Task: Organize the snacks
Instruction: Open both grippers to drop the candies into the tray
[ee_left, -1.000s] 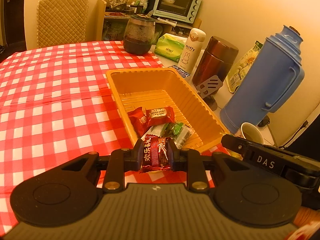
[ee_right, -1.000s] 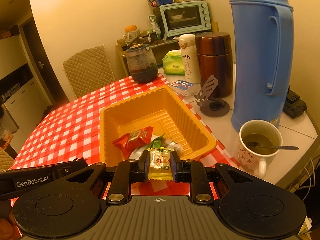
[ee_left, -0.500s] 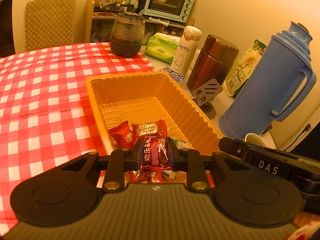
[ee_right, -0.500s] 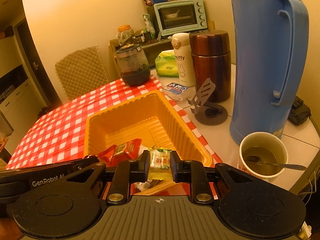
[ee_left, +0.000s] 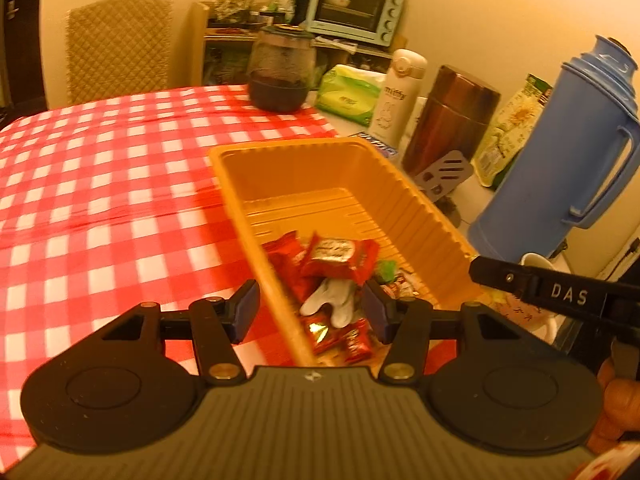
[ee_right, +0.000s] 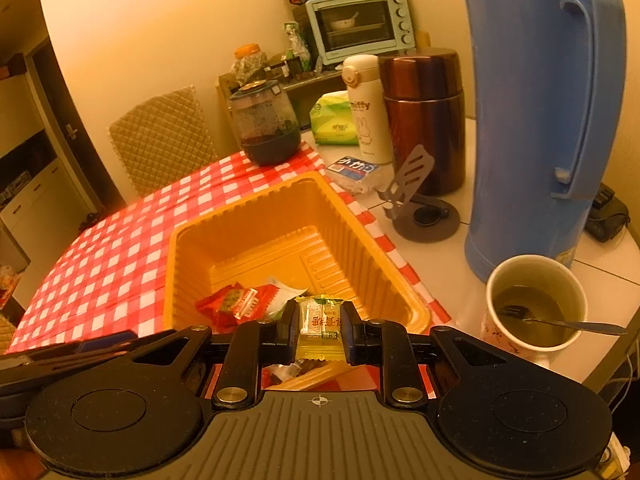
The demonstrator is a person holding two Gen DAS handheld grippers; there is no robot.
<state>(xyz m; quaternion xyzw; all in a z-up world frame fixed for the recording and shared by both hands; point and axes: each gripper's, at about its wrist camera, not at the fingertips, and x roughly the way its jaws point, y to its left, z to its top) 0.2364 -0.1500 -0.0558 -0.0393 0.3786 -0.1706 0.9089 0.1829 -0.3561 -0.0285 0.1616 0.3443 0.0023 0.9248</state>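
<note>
i am opening my left gripper [ee_left: 308, 312] fingers, empty, over the orange tray [ee_left: 420, 204]; my right gripper [ee_right: 319, 332] is clamping a yellow snack packet [ee_right: 320, 326], awaiting release into it

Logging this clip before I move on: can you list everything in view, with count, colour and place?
Tub: one, orange, on the checked cloth.
Snack packets in tub: several, mostly red, some green and white, at its near end.
Yellow packet: one, clamped in the right tongs.
Tablecloth: one, red and white check.
Glass jar: one, dark contents, far edge of cloth.
Tissue pack: one, green, beside the jar.
Bottle: one, white.
Flask: one, brown metallic.
Thermos: one, blue, right.
Mug: one, white, with liquid and a spoon.
Toaster oven: one, pale blue, on a shelf.
Left tongs: opening, nothing between, over the tub.
Right tongs: shut on the packet.
</note>
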